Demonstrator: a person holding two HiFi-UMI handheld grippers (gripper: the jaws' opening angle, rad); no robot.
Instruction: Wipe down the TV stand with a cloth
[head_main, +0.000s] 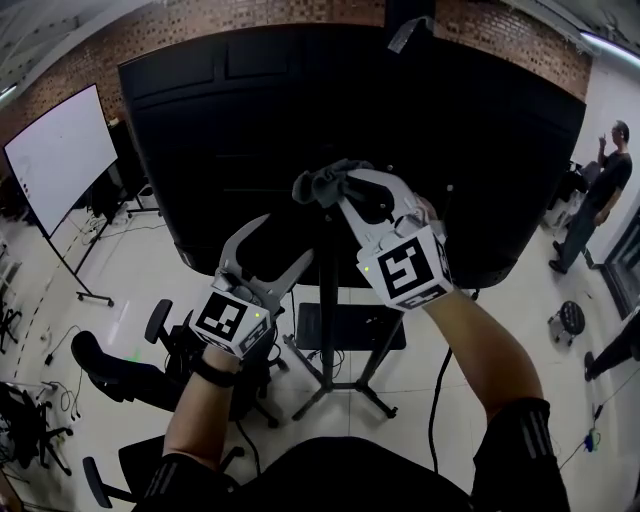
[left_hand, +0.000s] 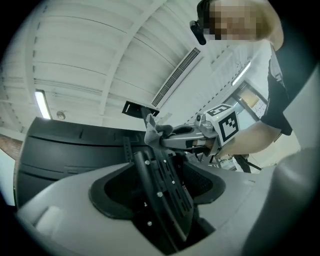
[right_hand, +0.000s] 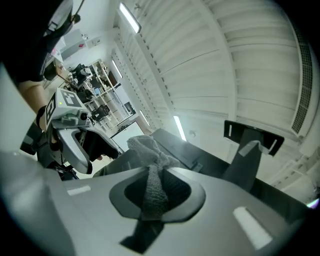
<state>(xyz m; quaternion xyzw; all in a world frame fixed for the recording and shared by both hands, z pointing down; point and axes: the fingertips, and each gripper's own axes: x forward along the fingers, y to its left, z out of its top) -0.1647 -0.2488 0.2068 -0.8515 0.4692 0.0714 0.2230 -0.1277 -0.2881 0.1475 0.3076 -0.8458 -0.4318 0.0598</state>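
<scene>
The TV stand's black post (head_main: 328, 300) rises from splayed legs (head_main: 350, 390) behind the big black TV back (head_main: 300, 120). My right gripper (head_main: 332, 190) is shut on a bunched grey cloth (head_main: 322, 183), held against the TV back just above the post. In the right gripper view the cloth (right_hand: 150, 170) hangs pinched between the jaws. My left gripper (head_main: 268, 258) is open, just left of the post. In the left gripper view the perforated black post (left_hand: 162, 190) runs across the gap between the jaws, and the right gripper (left_hand: 192, 136) holds the cloth (left_hand: 156, 131) beyond.
A black shelf (head_main: 350, 325) sits low on the stand. A whiteboard (head_main: 60, 150) on wheels stands at the left, with office chairs (head_main: 185, 345) below it. A person (head_main: 598, 200) stands at the far right. A cable (head_main: 440, 400) trails over the pale floor.
</scene>
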